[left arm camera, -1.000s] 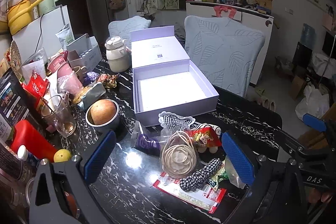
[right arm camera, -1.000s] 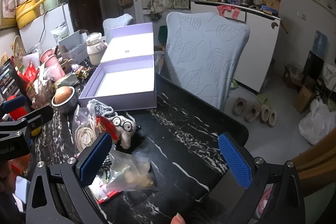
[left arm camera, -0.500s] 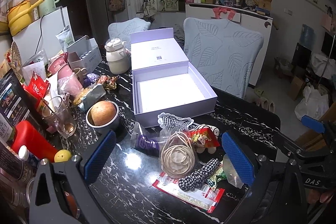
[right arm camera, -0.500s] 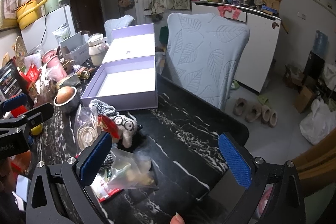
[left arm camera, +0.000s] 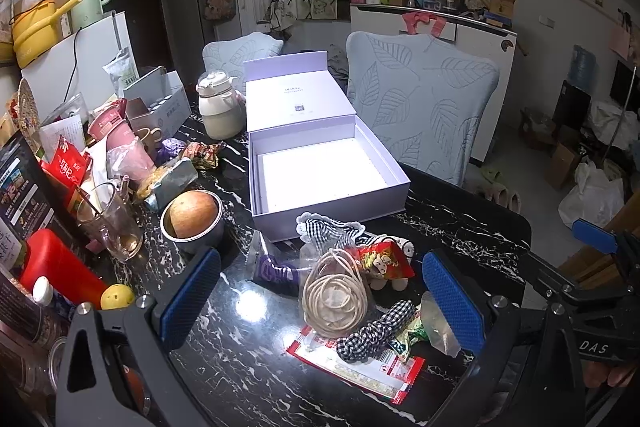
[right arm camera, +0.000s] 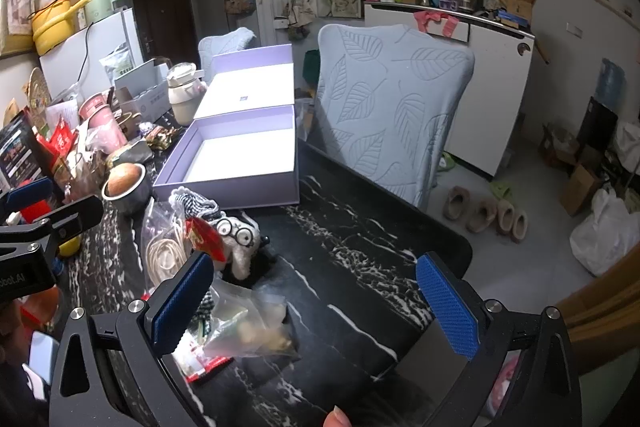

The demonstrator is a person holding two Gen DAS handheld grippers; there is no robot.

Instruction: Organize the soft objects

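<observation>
An open, empty lavender box (left arm camera: 320, 175) stands mid-table with its lid tipped back. In front of it lies a pile: a coiled cream rope in a clear bag (left arm camera: 334, 301), a checked scrunchie (left arm camera: 376, 331), a checked cloth (left arm camera: 324, 229) and a small plush toy (left arm camera: 384, 279) under a red packet. My left gripper (left arm camera: 322, 297) hovers open over this pile, holding nothing. In the right wrist view the plush toy with glasses (right arm camera: 240, 239) sits beside the box (right arm camera: 240, 163). My right gripper (right arm camera: 314, 303) is open above bare table, with a clear snack bag (right arm camera: 248, 331) by its left finger.
Clutter fills the table's left side: a steel bowl holding an apple (left arm camera: 192, 219), a glass (left arm camera: 108, 223), a red bottle (left arm camera: 56, 267), cups and packets. A leaf-patterned chair (left arm camera: 420, 107) stands behind the table's right edge. The black marble top (right arm camera: 360, 247) shows on the right.
Both grippers have drifted only slightly. They stay open, and none of the objects on the table has moved.
</observation>
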